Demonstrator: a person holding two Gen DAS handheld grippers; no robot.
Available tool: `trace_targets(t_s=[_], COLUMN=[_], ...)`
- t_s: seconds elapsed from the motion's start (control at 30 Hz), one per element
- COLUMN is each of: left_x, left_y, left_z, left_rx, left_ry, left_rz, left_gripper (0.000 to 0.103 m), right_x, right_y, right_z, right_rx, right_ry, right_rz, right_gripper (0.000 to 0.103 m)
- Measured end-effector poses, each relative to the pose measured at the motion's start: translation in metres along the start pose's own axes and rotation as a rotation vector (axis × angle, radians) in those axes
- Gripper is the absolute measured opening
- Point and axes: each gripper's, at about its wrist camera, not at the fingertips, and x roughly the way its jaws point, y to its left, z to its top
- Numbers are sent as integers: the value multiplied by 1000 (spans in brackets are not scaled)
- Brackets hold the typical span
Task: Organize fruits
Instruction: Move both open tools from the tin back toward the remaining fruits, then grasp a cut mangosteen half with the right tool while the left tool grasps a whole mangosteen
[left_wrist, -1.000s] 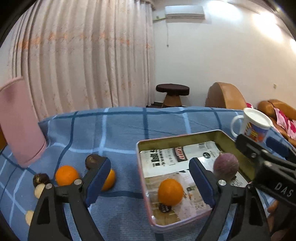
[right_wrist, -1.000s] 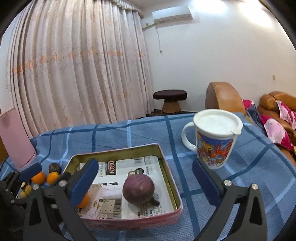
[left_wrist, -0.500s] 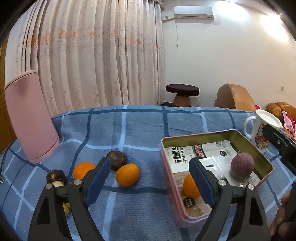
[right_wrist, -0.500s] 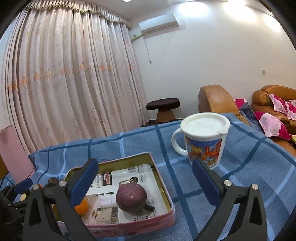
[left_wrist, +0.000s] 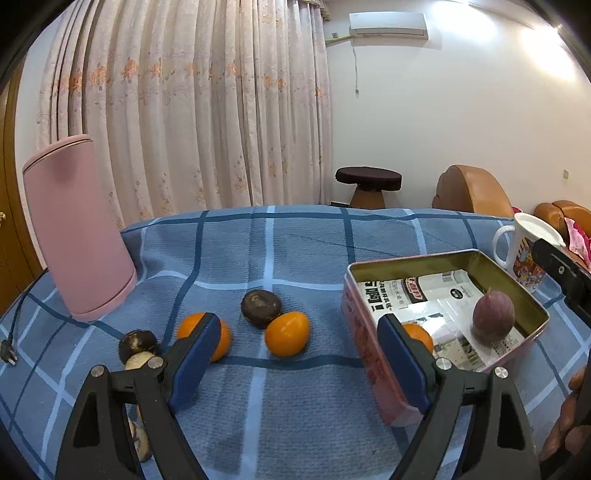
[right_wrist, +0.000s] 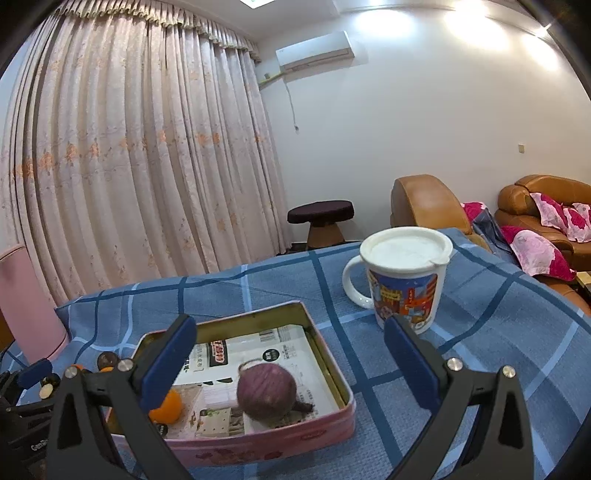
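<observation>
Left wrist view: the left gripper (left_wrist: 299, 358) hangs over the blue checked tabletop (left_wrist: 303, 254), its fingers (left_wrist: 195, 354) spread wide and holding nothing. Between them lie 2 loose oranges (left_wrist: 287, 333), smooth and bright; 1 of these (left_wrist: 221, 334) is half hidden behind the left finger. A dark, wrinkled round fruit (left_wrist: 260, 308) touches the nearer orange, and another dark fruit (left_wrist: 137, 342) sits further left, possibly with pale flesh showing. To the right stands a pink tin (left_wrist: 360, 332) lined with printed paper, holding 1 orange (left_wrist: 419, 334) and a dull purple passion fruit (left_wrist: 493, 317). A pink cylinder appliance (left_wrist: 79, 229) stands at the far left.

Right wrist view: the right gripper (right_wrist: 291, 358) is empty too, fingers (right_wrist: 413, 363) wide apart, above the tin's near right corner. The passion fruit rests near the tin's front wall, the orange to its left. A lidded mug (right_wrist: 404, 277) stands just beyond.
</observation>
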Motion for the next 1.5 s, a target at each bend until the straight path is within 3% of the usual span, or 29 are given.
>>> trace_targets(t_s=[0.63, 1.0, 1.3, 1.5], left_x=[-12, -15, -7, 5], left_y=[37, 71, 117, 164], left_z=[-10, -13, -14, -11], left_rx=[7, 4, -7, -42], left_ry=[2, 19, 49, 78], left_rz=[16, 49, 94, 140], left_gripper=[88, 88, 88, 88], right_x=[-22, -22, -19, -15], right_y=[43, 92, 131, 166], right_z=[-16, -27, -37, -47], right_rx=[-10, -92, -142, -213], right_ry=[23, 46, 85, 153], right_rz=[48, 98, 161, 250], right_gripper=[103, 103, 103, 103])
